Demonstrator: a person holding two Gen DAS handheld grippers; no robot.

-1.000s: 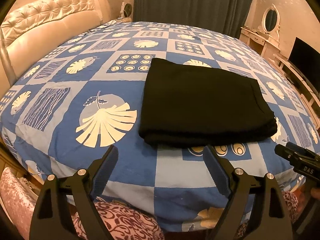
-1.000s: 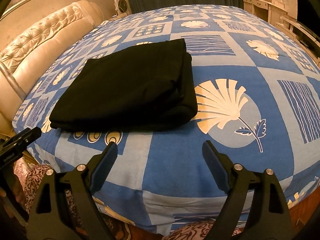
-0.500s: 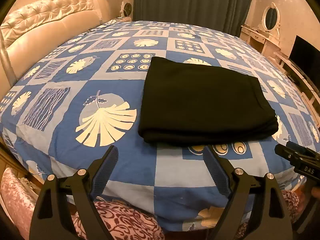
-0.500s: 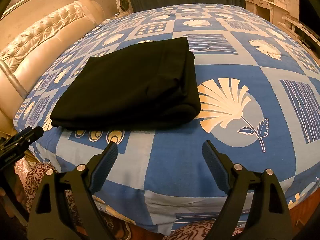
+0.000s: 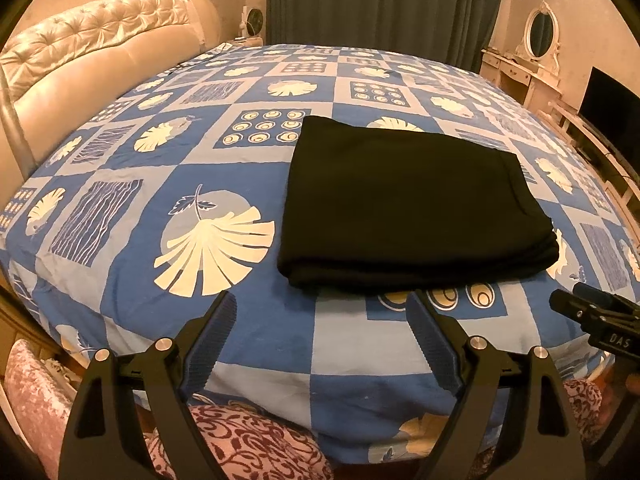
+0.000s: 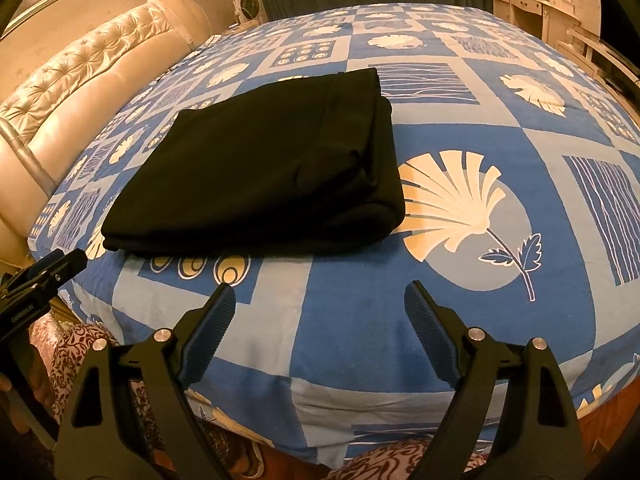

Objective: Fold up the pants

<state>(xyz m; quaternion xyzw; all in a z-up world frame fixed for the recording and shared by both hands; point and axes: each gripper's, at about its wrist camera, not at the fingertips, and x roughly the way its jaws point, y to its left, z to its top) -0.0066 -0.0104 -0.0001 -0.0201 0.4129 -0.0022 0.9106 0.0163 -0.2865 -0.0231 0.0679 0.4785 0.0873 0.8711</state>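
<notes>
A warm-lit bedroom lies ahead of me: a bed covered by a blue patchwork bedspread with cream shell and leaf prints, a cream tufted leather headboard along its left side, dark green curtains at the far wall and a white dressing table with an oval mirror at the far right.

The black fabric pants rest on the bedspread as a flat, compact rectangle, near the bed's near edge and a little right of its middle. Stacked layers show along its right side, with a rounded fold at the near right corner, so I judge the folding finished or nearly so; nothing loose trails out.

My left tongs hang released, pads wide apart, holding nothing, above the bedspread just short of the bundle's near edge. My right tongs are likewise spread and empty, near the bundle's near right corner without touching it. Each tool's tip shows at the edge of the other's view, so they sit side by side at the near edge. I hold both back off the cloth so the layers are not disturbed; any last step would only be a light press or squaring of the edges.
</notes>
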